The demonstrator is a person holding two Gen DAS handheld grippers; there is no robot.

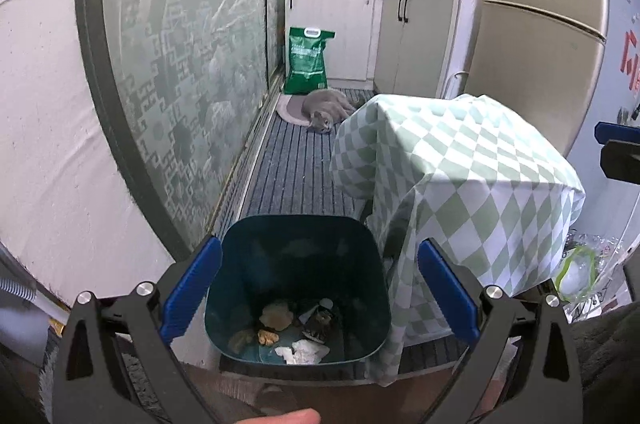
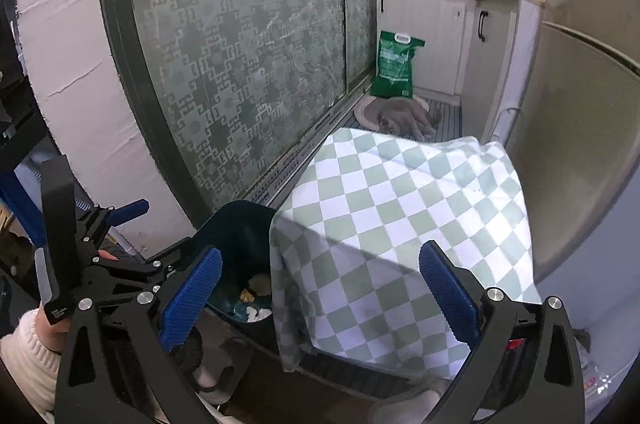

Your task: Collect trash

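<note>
A dark teal trash bin (image 1: 296, 244) stands on the floor beside a table under a green and white checked cloth (image 1: 460, 175). Inside lie crumpled white paper (image 1: 304, 352), yellowish scraps (image 1: 276, 316) and a dark wrapper (image 1: 320, 322). My left gripper (image 1: 318, 288) is open and empty, its blue pads either side of the bin from above. My right gripper (image 2: 320, 288) is open and empty above the table's near corner (image 2: 400, 224). The bin (image 2: 240, 236) shows to its left, with the left gripper (image 2: 132, 236) over it.
A grey cat (image 1: 326, 105) lies on a mat by a green bag (image 1: 307, 61). A frosted sliding door (image 1: 184, 63) runs along the left. A fridge (image 1: 540, 23) and white cabinets (image 1: 412, 35) stand behind the table. A clear plastic bag (image 1: 580, 272) lies at right.
</note>
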